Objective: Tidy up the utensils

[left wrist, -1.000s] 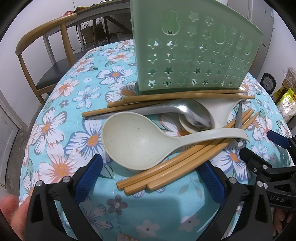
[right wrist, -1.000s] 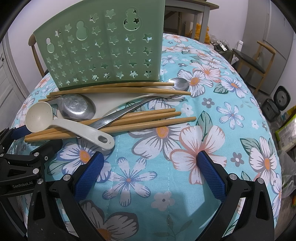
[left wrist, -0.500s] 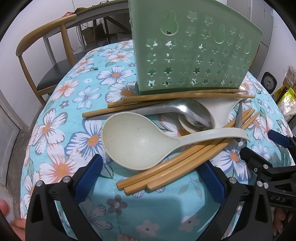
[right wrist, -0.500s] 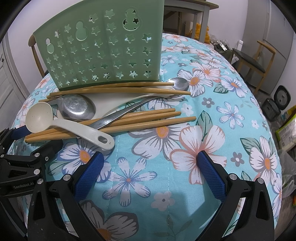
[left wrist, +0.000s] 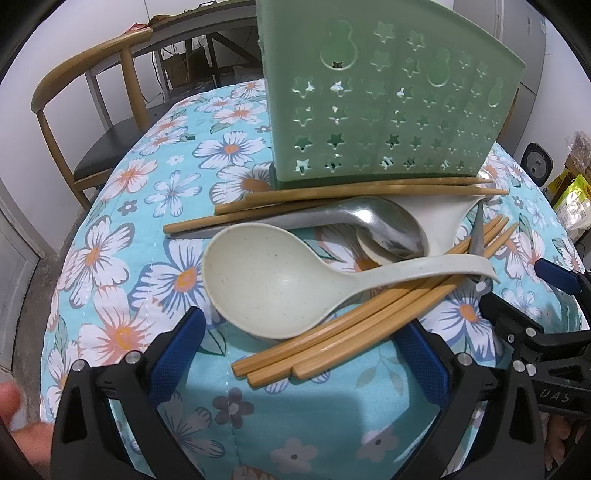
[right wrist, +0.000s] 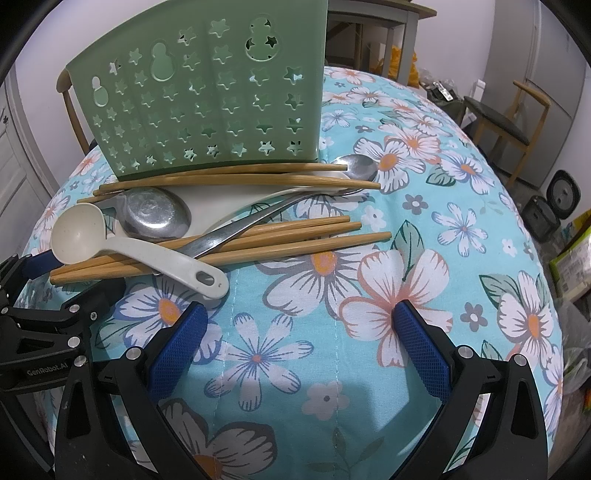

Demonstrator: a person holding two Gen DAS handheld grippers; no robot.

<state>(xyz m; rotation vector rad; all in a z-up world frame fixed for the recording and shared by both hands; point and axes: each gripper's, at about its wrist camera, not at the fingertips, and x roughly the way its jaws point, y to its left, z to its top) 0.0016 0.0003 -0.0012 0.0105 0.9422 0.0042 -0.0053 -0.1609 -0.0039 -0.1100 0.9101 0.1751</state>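
Note:
A green perforated utensil holder [left wrist: 384, 110] [right wrist: 207, 107] stands upright on the floral tablecloth. In front of it lies a pile. A cream ladle spoon [left wrist: 273, 284] [right wrist: 122, 247] rests on three bamboo chopsticks [left wrist: 369, 325] [right wrist: 288, 243]. Behind it a metal spoon [left wrist: 369, 221] [right wrist: 155, 218] lies next to a white ceramic spoon [left wrist: 439, 221]. More chopsticks [left wrist: 351, 192] [right wrist: 240, 177] lie along the holder's base. A second metal spoon [right wrist: 354, 168] lies at the right. My left gripper [left wrist: 297, 328] is open just before the ladle bowl and chopstick ends. My right gripper [right wrist: 297, 317] is open over bare cloth near the ladle handle.
The round table under the floral cloth [right wrist: 406, 258] drops away on all sides. Wooden chairs [left wrist: 92, 92] [right wrist: 517, 114] stand beyond it, with a grey desk [left wrist: 207, 22] behind. Bags and a round appliance [right wrist: 561, 192] sit on the floor at the right. Fingers of a hand [left wrist: 14, 413] show at the lower left.
Nothing on the table has moved. Both grippers stay open and almost still; only the hand at the lower left edge shifts slightly.

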